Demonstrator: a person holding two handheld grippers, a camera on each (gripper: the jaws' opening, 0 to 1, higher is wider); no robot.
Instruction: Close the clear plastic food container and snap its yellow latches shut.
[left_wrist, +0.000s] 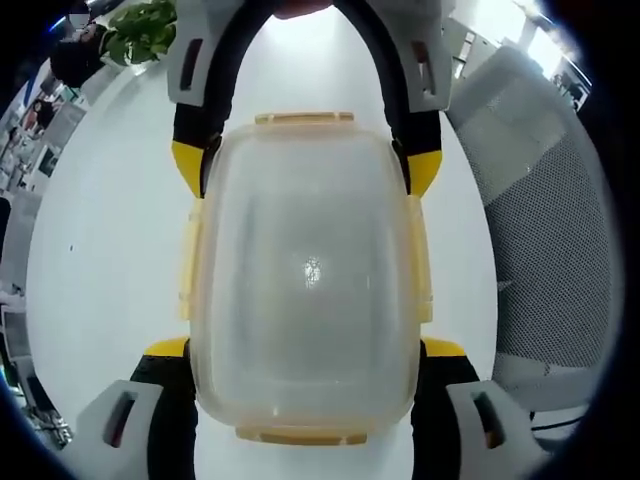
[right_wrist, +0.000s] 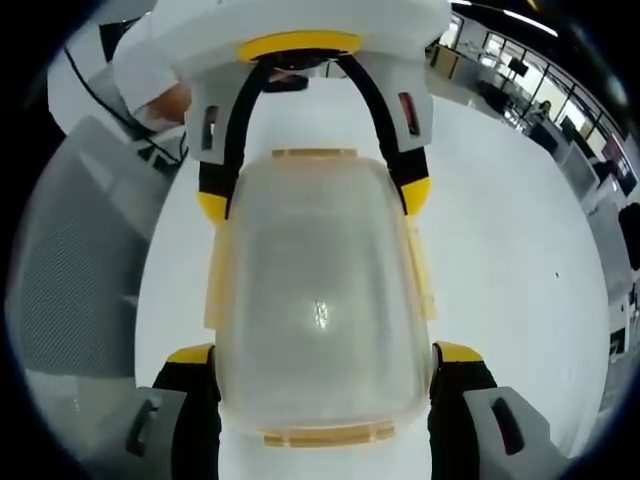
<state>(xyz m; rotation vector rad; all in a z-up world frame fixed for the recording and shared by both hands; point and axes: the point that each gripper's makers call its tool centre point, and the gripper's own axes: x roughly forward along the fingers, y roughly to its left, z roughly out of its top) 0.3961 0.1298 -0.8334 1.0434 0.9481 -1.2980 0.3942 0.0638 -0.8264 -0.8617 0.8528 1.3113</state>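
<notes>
A clear plastic container (left_wrist: 305, 280) with its lid on lies on the white table (left_wrist: 110, 230), seen from above. Yellow latches show at its near end (left_wrist: 300, 435), its far end (left_wrist: 303, 118) and along both long sides (left_wrist: 188, 265). I cannot tell which of them are snapped down. My left gripper (left_wrist: 305, 348) is open, its yellow-tipped jaws straddling the near end. From the opposite end, my right gripper (left_wrist: 305, 168) straddles the far corners. In the right gripper view, the same container (right_wrist: 320, 300) sits between the open right gripper (right_wrist: 325, 352) and the left gripper (right_wrist: 313, 200).
A grey mesh chair (left_wrist: 560, 250) stands at the table's edge, also visible as the chair (right_wrist: 70, 260) in the right gripper view. A green plant (left_wrist: 140, 30) sits at the far corner. A person's hand (right_wrist: 165, 100) holds the left gripper. Office desks lie beyond.
</notes>
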